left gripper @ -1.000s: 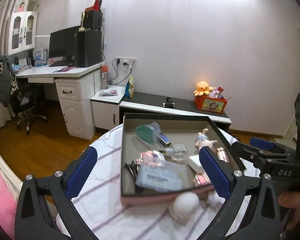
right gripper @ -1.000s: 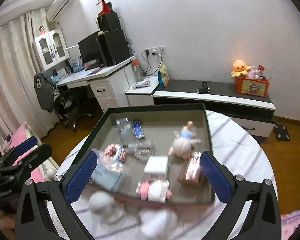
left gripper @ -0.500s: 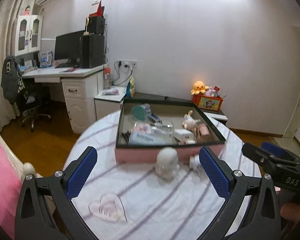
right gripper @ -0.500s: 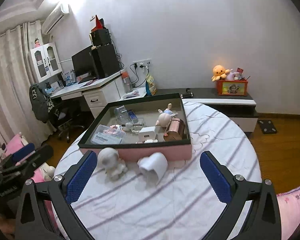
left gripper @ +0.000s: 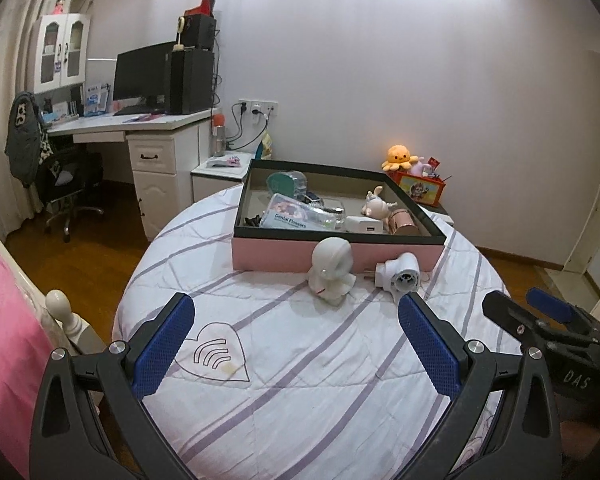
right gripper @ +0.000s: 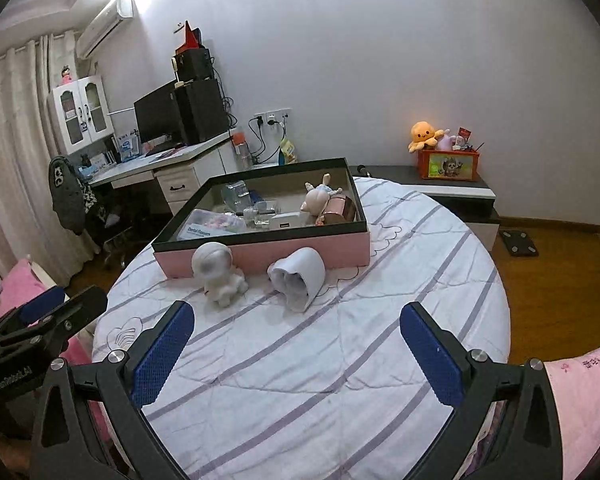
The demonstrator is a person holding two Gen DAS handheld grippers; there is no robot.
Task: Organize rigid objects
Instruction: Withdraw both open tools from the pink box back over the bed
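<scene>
A pink box with a dark rim stands on the round table and holds several small items. In front of it stand a white astronaut figure and a white device lying on its side. My left gripper is open and empty, held back above the near part of the table. My right gripper is open and empty, also well short of both objects. Each gripper shows at the edge of the other's view.
The round table has a white quilted cover with purple stripes. A pink bed lies at the left. A desk with a monitor and a low cabinet with an orange toy box stand by the wall.
Both grippers have pulled back and away from the box, from right over it to the near side of the table. The astronaut and the white device have come fully into view.
</scene>
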